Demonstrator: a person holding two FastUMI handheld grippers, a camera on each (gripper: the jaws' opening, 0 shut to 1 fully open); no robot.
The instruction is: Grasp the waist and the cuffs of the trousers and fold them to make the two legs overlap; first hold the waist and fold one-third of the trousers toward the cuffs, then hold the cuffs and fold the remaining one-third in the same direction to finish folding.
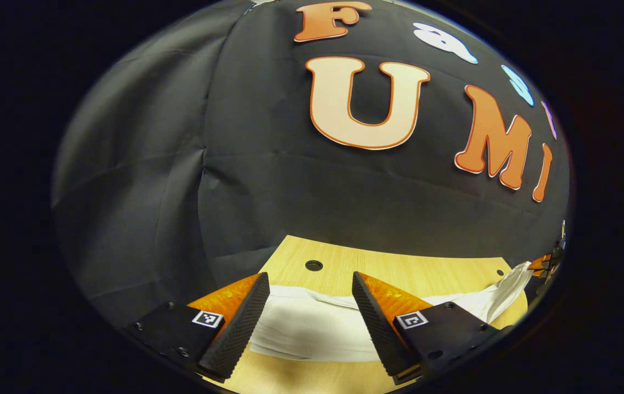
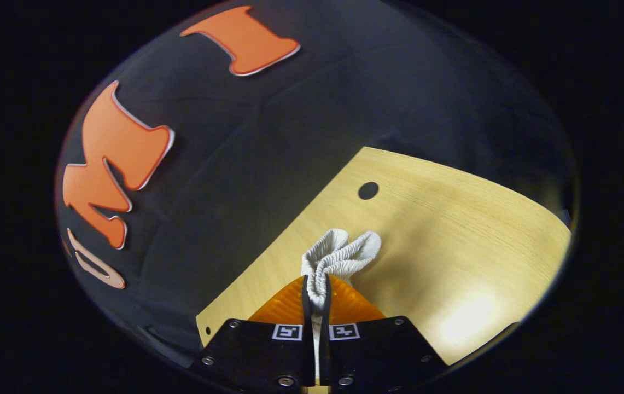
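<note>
Left gripper [image 1: 310, 298]: lower centre of the left gripper view; jaws stand wide apart, nothing between them; it hovers above the cloth.
Trousers [image 1: 312, 323]: white, lying flat on the table [image 1: 399, 268] across the bottom of the left gripper view, showing between and beyond the open fingers; a band runs to the right, where one end rises off the wood near the right edge.
Table: light wood, lower half of both views, with a round hole [image 1: 314, 265] at centre in the left gripper view.
Other gripper [image 1: 547, 264]: small, at the far right edge of the left gripper view, at the raised end of the cloth; detail too small to judge.
Right gripper [image 2: 317, 290]: bottom centre of the right gripper view; fingers closed together, pinching a bunch of the trousers.
Gathered end [image 2: 339, 254]: ribbed elastic fabric, bunched, protruding just above the closed fingertips at centre frame, held over the table.
Hole [image 2: 368, 190]: above the bunch, slightly right.
</note>
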